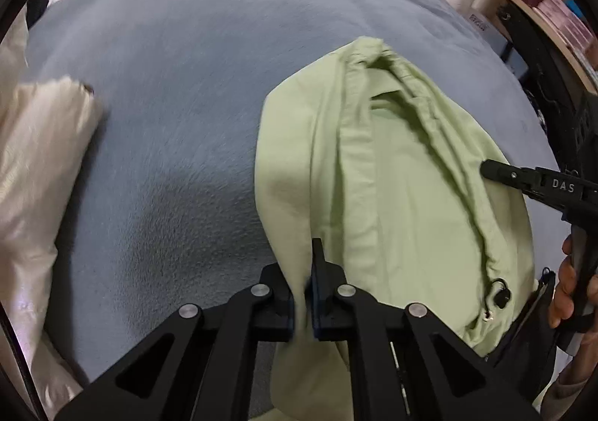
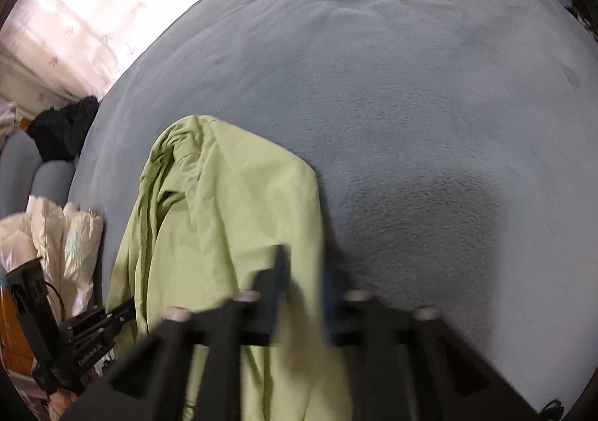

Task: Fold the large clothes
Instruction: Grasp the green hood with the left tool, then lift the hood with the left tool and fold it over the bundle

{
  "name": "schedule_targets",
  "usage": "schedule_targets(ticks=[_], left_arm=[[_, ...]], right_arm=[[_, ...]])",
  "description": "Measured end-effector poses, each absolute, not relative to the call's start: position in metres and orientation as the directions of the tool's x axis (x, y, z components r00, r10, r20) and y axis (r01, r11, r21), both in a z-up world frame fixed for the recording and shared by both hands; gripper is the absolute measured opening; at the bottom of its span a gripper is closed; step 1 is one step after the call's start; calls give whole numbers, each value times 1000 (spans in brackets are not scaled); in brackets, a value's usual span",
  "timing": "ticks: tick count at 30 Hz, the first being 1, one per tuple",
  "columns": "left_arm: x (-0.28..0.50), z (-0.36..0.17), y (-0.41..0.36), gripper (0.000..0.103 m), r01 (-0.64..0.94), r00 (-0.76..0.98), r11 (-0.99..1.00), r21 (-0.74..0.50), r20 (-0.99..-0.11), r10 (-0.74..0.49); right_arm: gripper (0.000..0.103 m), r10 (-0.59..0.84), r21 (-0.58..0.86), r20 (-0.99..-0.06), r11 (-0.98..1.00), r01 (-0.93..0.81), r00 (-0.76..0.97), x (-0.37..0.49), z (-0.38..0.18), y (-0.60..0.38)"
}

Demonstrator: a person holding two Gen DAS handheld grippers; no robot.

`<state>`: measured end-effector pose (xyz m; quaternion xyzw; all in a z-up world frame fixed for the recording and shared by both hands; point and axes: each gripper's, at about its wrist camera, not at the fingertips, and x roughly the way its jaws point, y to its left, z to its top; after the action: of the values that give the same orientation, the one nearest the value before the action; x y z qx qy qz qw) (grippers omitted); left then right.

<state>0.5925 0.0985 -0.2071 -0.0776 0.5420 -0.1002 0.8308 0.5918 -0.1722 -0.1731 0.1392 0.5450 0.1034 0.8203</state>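
A light green garment (image 1: pixel 403 174) with a drawstring and toggle lies bunched lengthwise on the blue-grey bed cover (image 1: pixel 179 92). My left gripper (image 1: pixel 302 294) is shut on the garment's near left edge, cloth pinched between its pads. In the right wrist view the green garment (image 2: pixel 231 219) hangs down between the jaws of my right gripper (image 2: pixel 302 294), which is shut on the cloth; that view is motion blurred. The right gripper also shows in the left wrist view (image 1: pixel 497 172) at the garment's right edge.
A shiny cream jacket (image 1: pixel 41 159) lies at the bed's left side, also in the right wrist view (image 2: pixel 63 234). Dark clothing (image 2: pixel 63 129) sits at the far left corner. Shelves (image 1: pixel 553 21) stand at the right. Curtains (image 2: pixel 93 2) hang behind the bed.
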Motion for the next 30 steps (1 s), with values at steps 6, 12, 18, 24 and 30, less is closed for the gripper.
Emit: schedule_targets(ticks=[6,12,18,24,30], left_arm=[[565,-169,104,2,84,467,958,-276,-838,-282],[488,-127,111,1,150,542,941,-303,-771,-335],[415,-123,127,2,152,528,930,-333,-768,-362],[344,-137,158,2,121,470,934,-337,-809,-353],[287,-136,169,2,102,438,938,-332,-831,-342]], right_arm=[[3,378,371,-783,921,-117,494,558,-132,-176],[3,475,410,-669,877,-248,572,489,-80,-184],[3,516,401,-644,856,-326,564,404,-59,-194],[7,425,327,-752,904,-276,503,338,-78,-211],[7,365,294,-822,929,-223,437,280,-95,-228]])
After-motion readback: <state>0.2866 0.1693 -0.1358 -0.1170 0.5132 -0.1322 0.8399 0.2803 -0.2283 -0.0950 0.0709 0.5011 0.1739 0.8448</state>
